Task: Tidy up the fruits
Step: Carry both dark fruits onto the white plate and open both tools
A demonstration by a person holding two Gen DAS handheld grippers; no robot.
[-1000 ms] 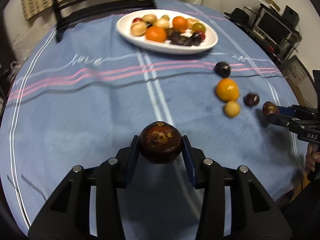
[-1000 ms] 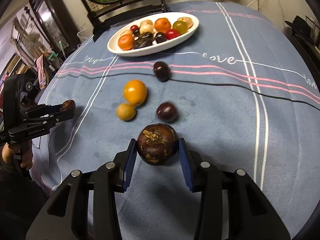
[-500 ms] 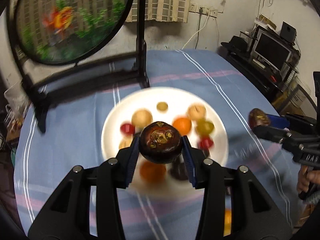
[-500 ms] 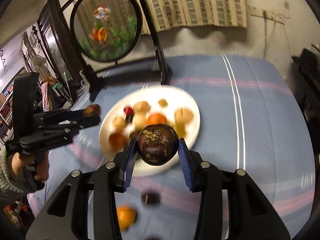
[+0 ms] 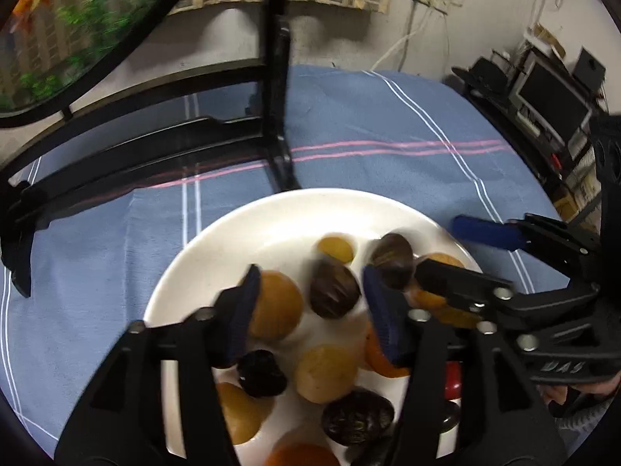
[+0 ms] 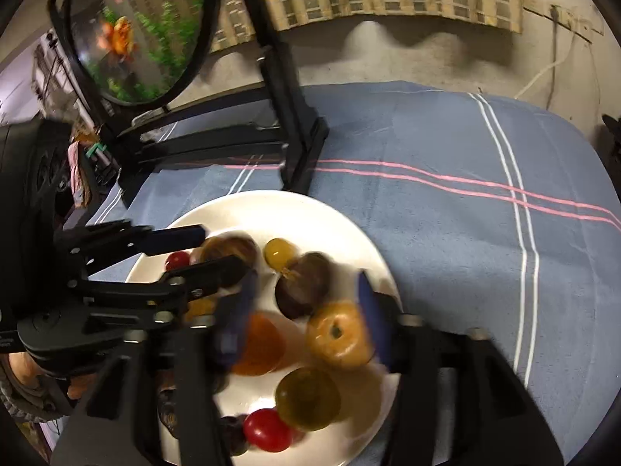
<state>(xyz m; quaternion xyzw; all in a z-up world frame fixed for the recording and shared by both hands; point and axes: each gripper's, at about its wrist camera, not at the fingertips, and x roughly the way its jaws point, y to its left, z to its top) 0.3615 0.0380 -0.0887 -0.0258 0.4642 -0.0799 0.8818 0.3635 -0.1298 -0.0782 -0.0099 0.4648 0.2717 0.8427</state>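
A white oval plate (image 5: 271, 209) (image 6: 279, 202) of mixed fruit lies on the blue tablecloth under both grippers. My left gripper (image 5: 310, 306) hangs over it with its jaws opening. A dark brown round fruit (image 5: 333, 289) sits loose between the blue pads, with a gap on its left side. My right gripper (image 6: 306, 303) is also opening, and its dark brown fruit (image 6: 306, 287) is free of both pads, over the plate. Each gripper shows in the other's view: the right gripper (image 5: 465, 256) by a dark fruit (image 5: 392, 256), the left gripper (image 6: 194, 256) by a dark fruit (image 6: 229, 250).
The plate holds oranges (image 6: 260, 341), tan fruits (image 5: 326, 372), a red tomato (image 6: 268, 429), a greenish fruit (image 6: 306, 398) and dark fruits (image 5: 357, 417). A black stand (image 5: 277, 116) with a round fish picture (image 6: 143, 27) rises just behind it. Electronics (image 5: 555, 105) crowd the far right.
Both grippers have swept forward from the near table to above the plate. Both pairs of jaws have spread, and the two dark fruits they gripped are now loose.
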